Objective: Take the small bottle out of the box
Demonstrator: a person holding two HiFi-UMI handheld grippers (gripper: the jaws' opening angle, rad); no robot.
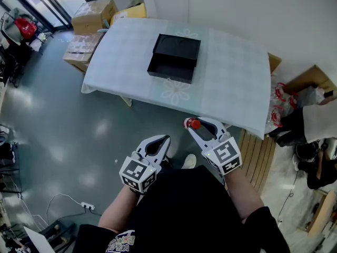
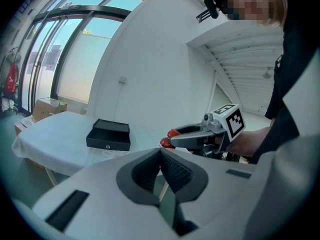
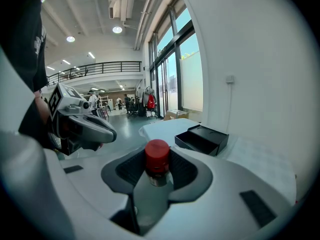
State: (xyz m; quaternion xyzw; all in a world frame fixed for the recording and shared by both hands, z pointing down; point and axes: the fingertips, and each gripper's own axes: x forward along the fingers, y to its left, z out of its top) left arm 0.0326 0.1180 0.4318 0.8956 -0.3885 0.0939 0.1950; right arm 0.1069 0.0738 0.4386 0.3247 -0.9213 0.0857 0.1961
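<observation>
Black box: open, on table, away from edges.
Right gripper: squeezes red-capped bottle.
Left gripper: jaws together.

table: pale, flower-patterned top;
cardboard boxes: on the floor, beside table's far left corner;
power strip: floor, lower left

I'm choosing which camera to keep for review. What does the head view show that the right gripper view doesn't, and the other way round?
Only the head view: the power strip on the floor and the marker cube on the right tongs. Only the right gripper view: the balcony railing, ceiling lights and tall windows. Both: the open black box on the covered table, the shut left tongs, and the right tongs gripping the red-capped small bottle.
</observation>
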